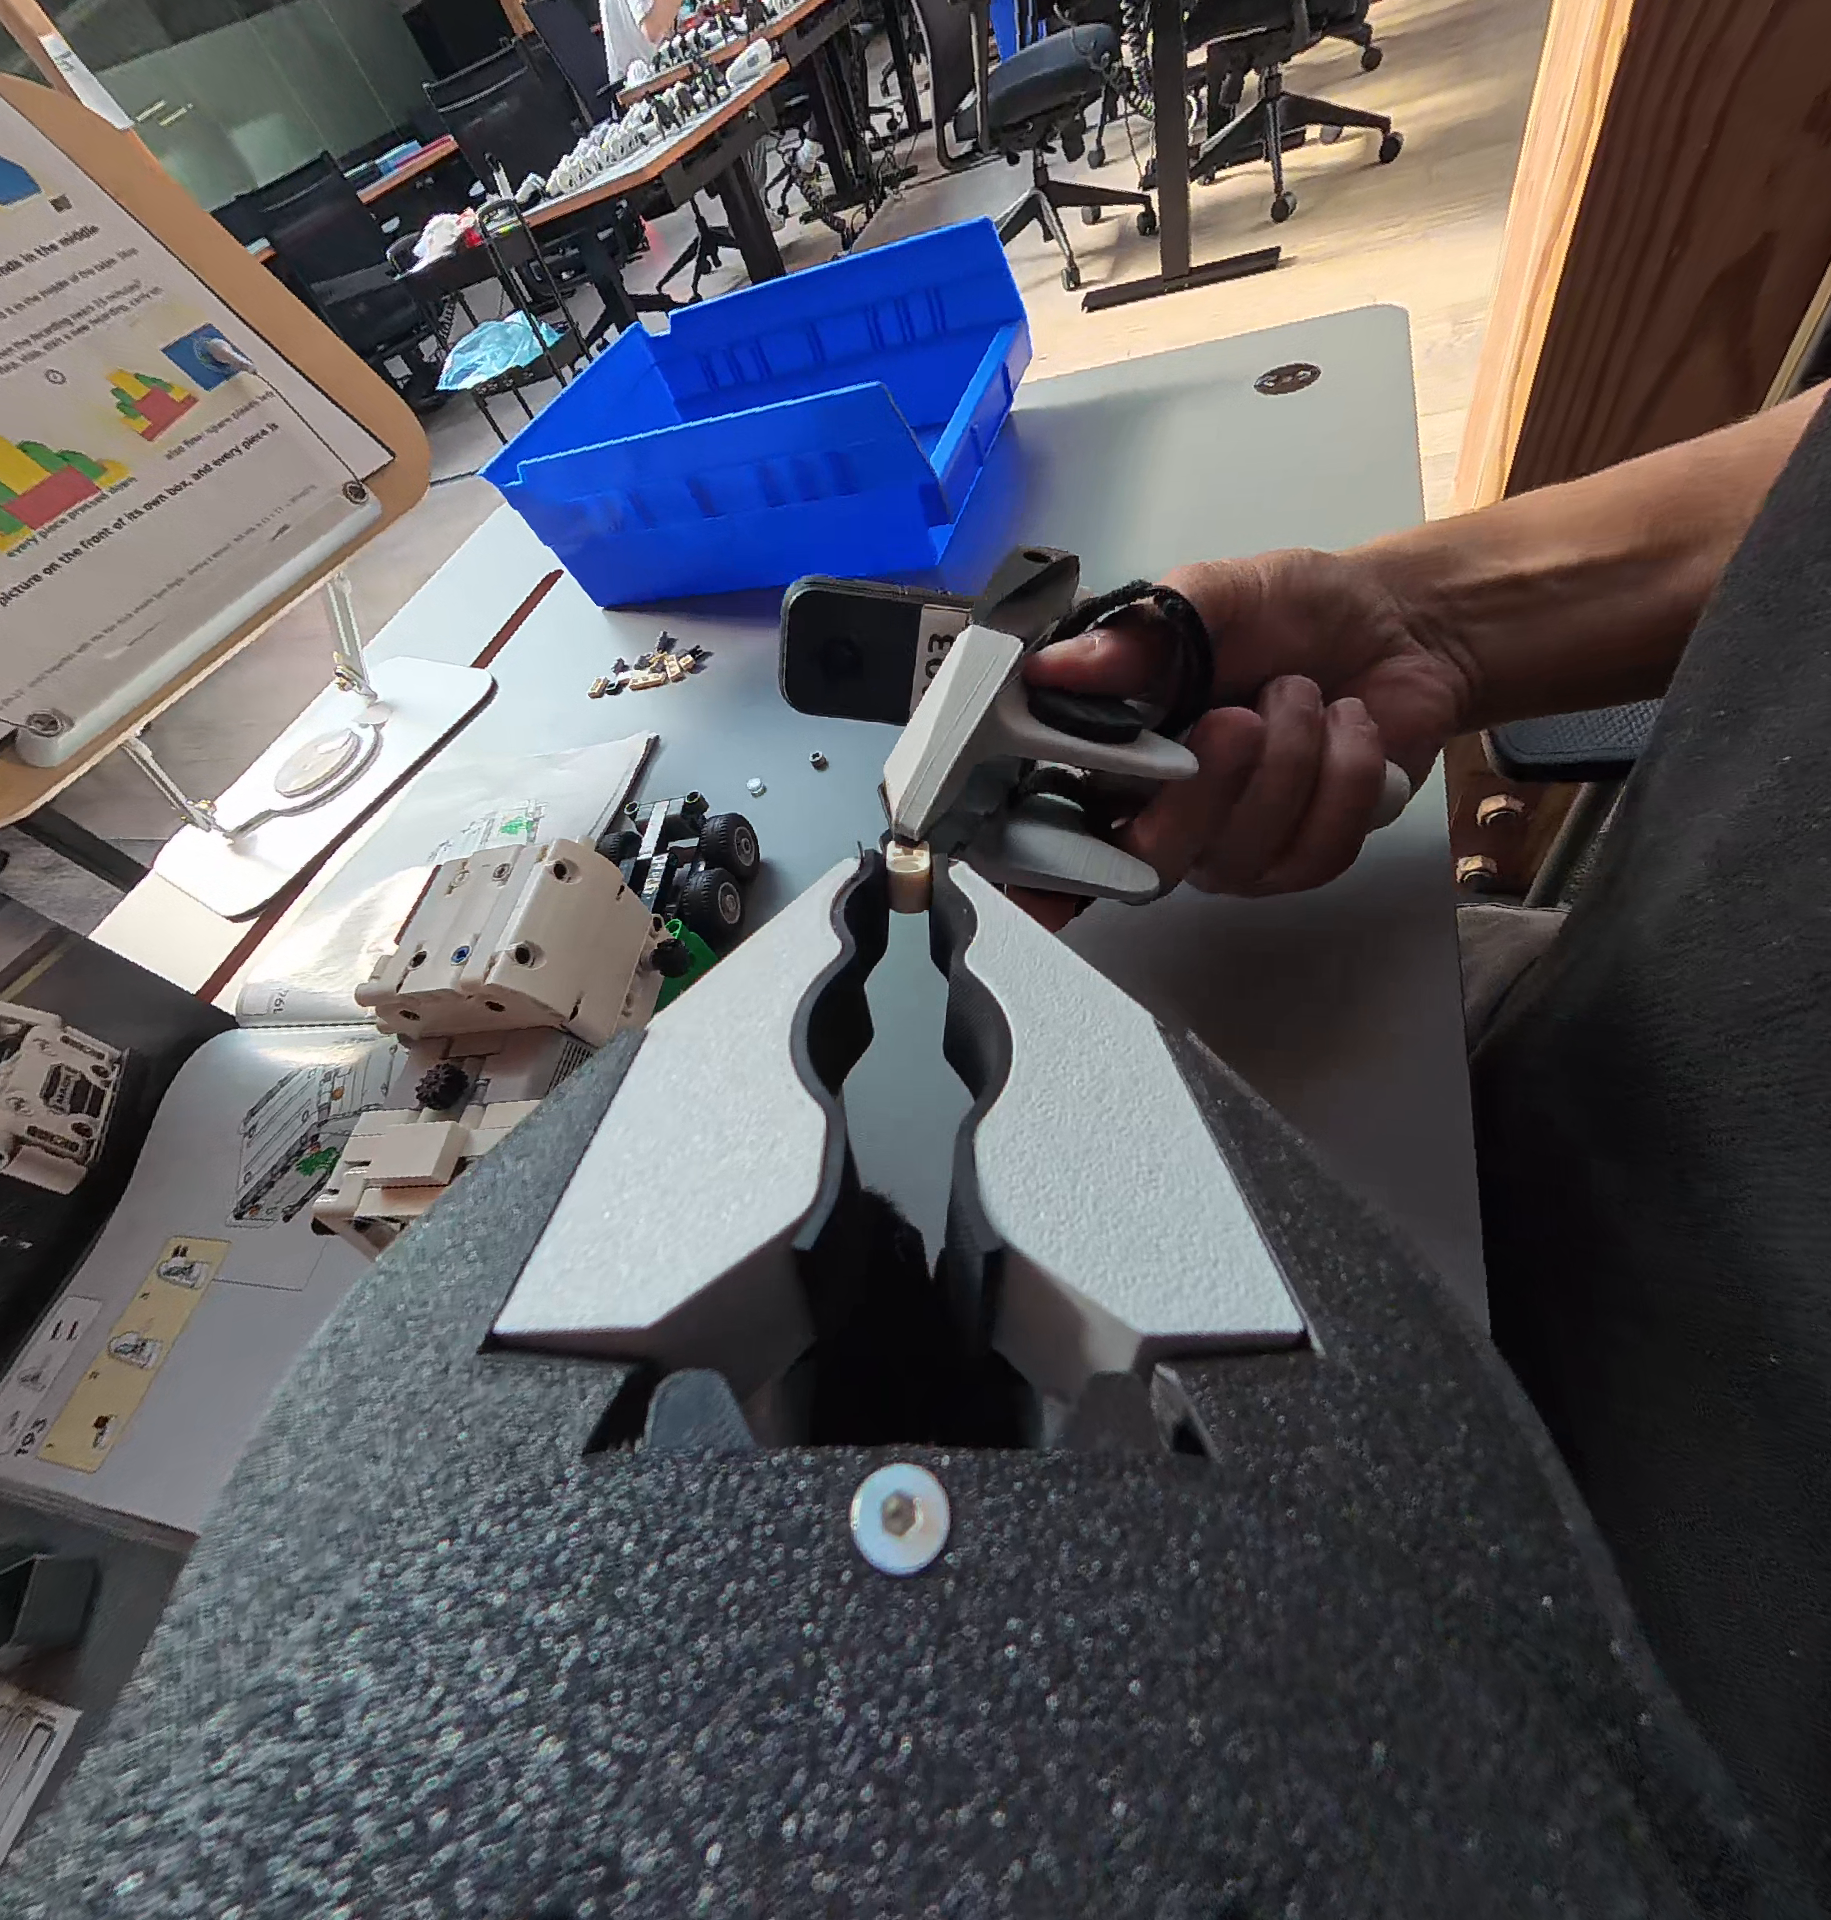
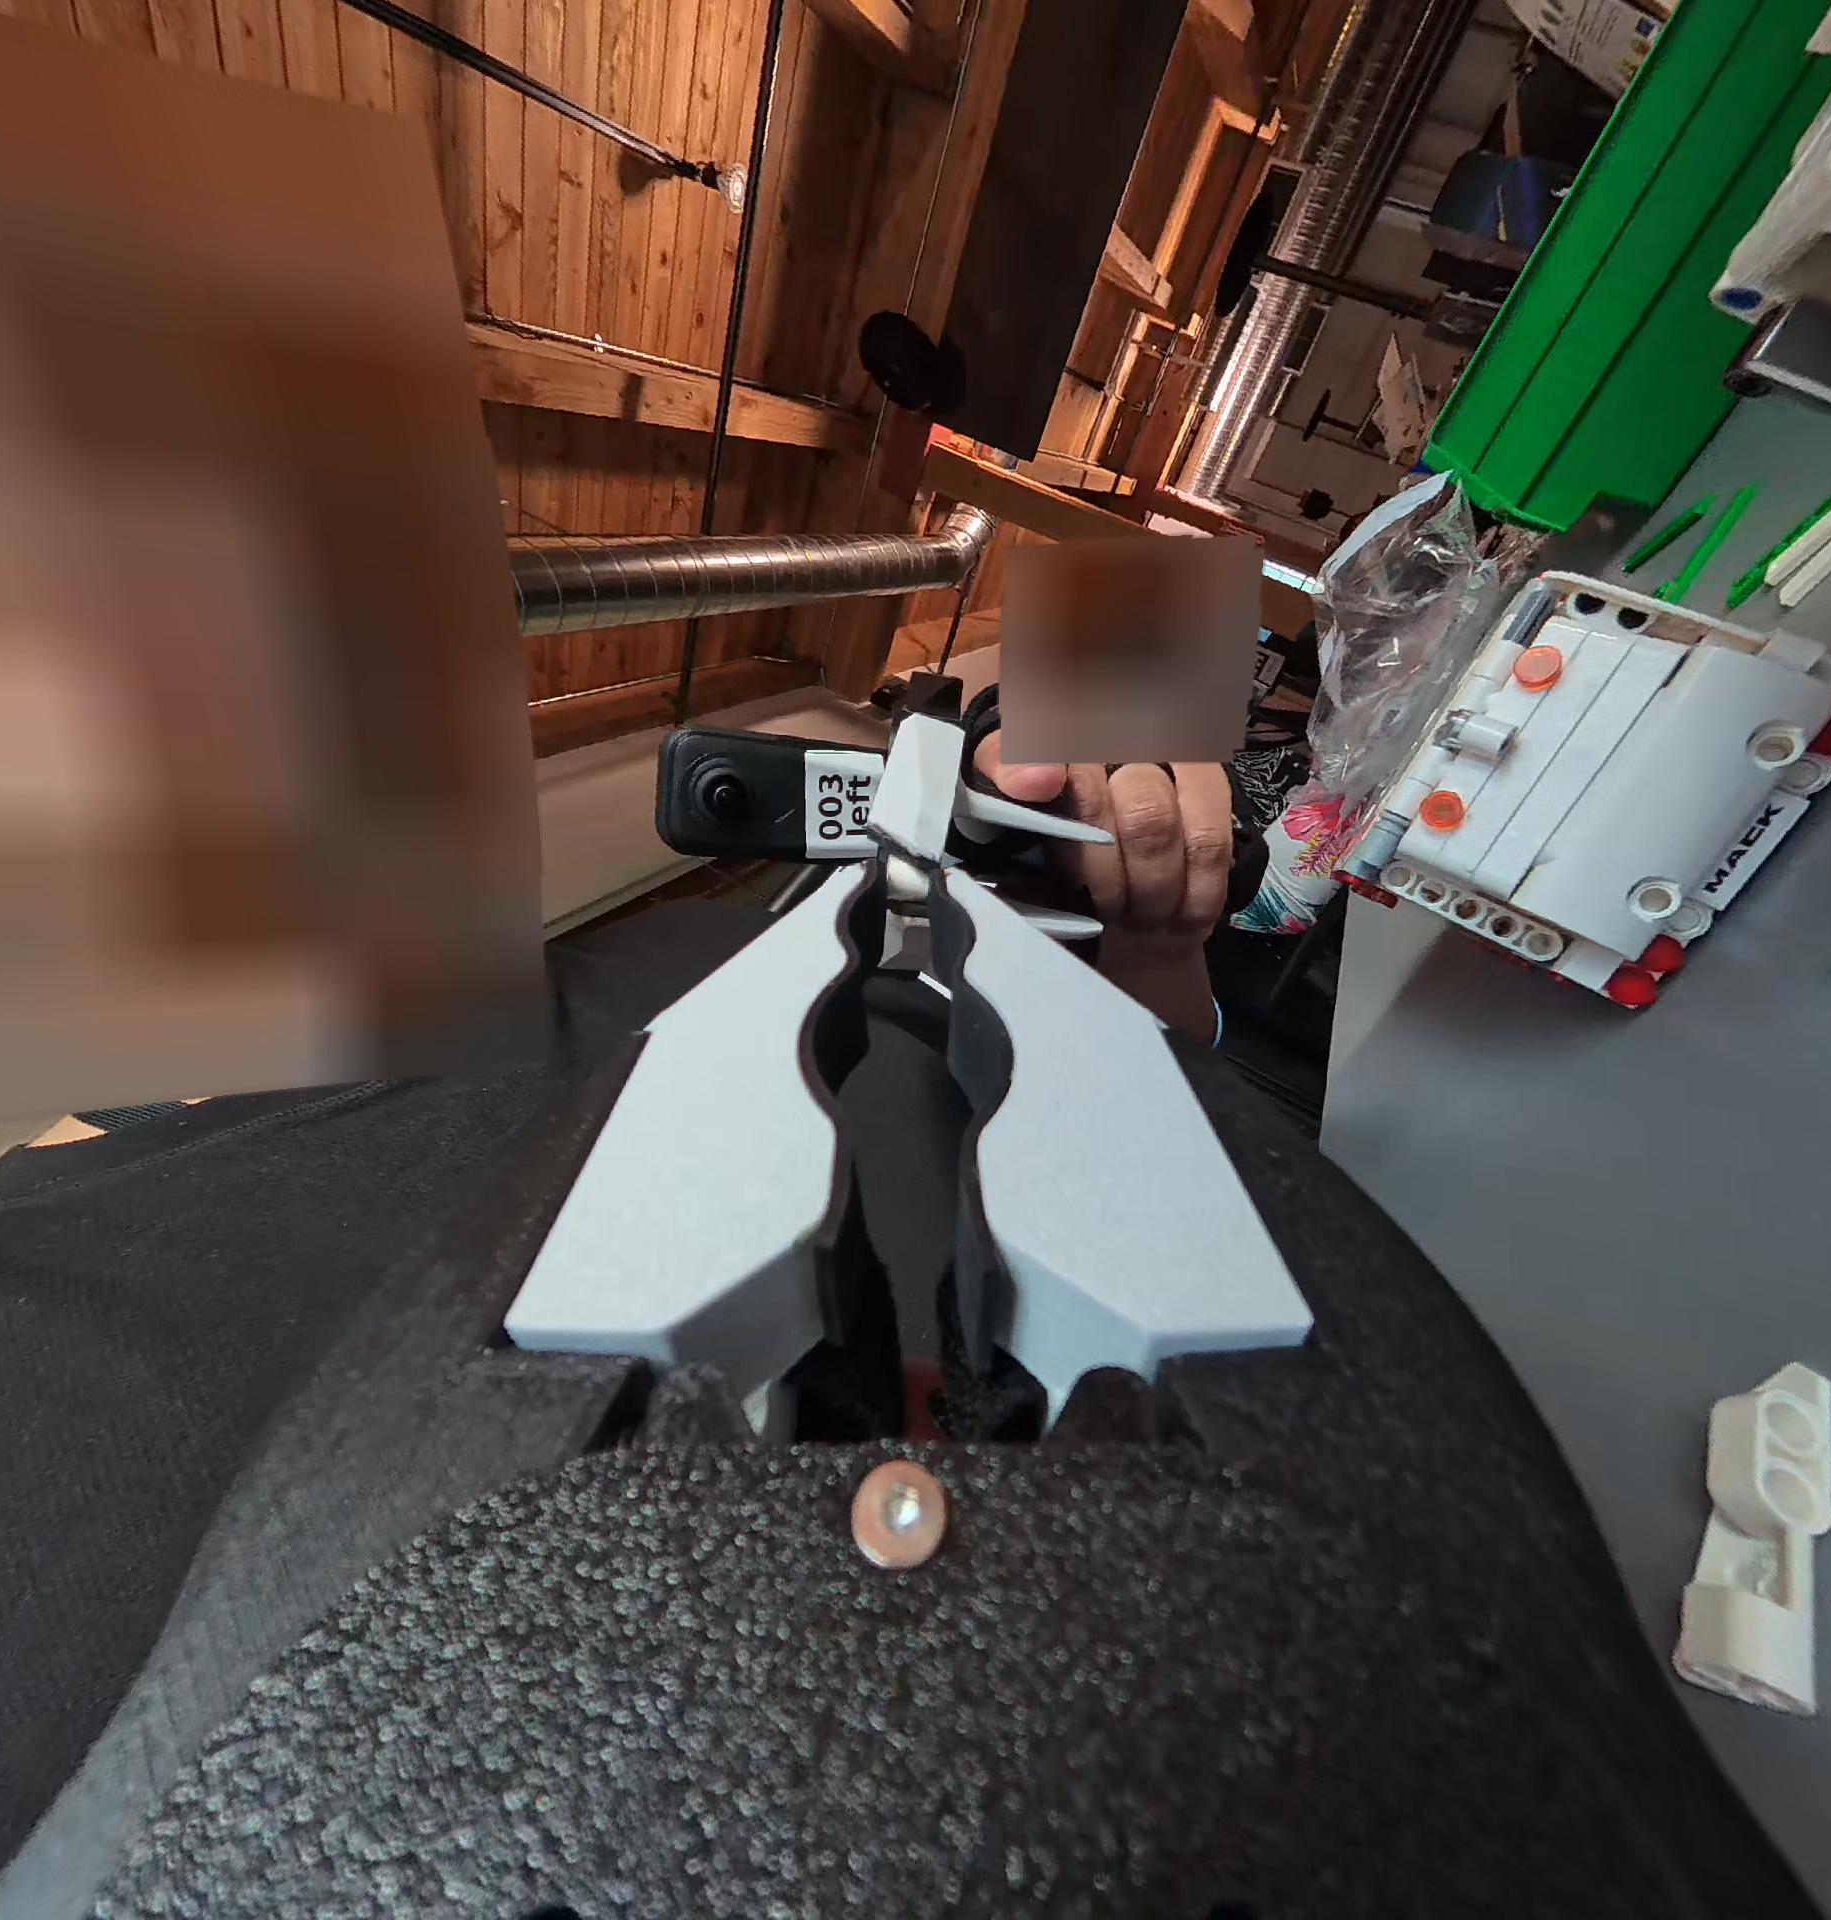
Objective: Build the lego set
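My left gripper (image 1: 906,883) is shut on a small tan round piece (image 1: 907,871), held above the grey table (image 1: 1254,987). My right gripper (image 1: 916,842), held by a hand, comes in from the right and its tips meet the same piece from above. In the right wrist view my right gripper (image 2: 906,883) pinches a small pale piece (image 2: 905,881), and the left gripper (image 2: 916,836) faces it tip to tip. A white truck cab (image 1: 516,935) and a black wheeled chassis (image 1: 703,852) lie on the table to the left.
A blue bin (image 1: 786,436) stands at the back, with a pile of small pieces (image 1: 651,670) before it. An open instruction booklet (image 1: 163,1195) and a sheet stand (image 1: 111,364) are at the left. The right wrist view shows a white truck body (image 2: 1617,790), a green bin (image 2: 1638,260) and a loose white piece (image 2: 1763,1538). The tips of both grippers are at nearly the same place.
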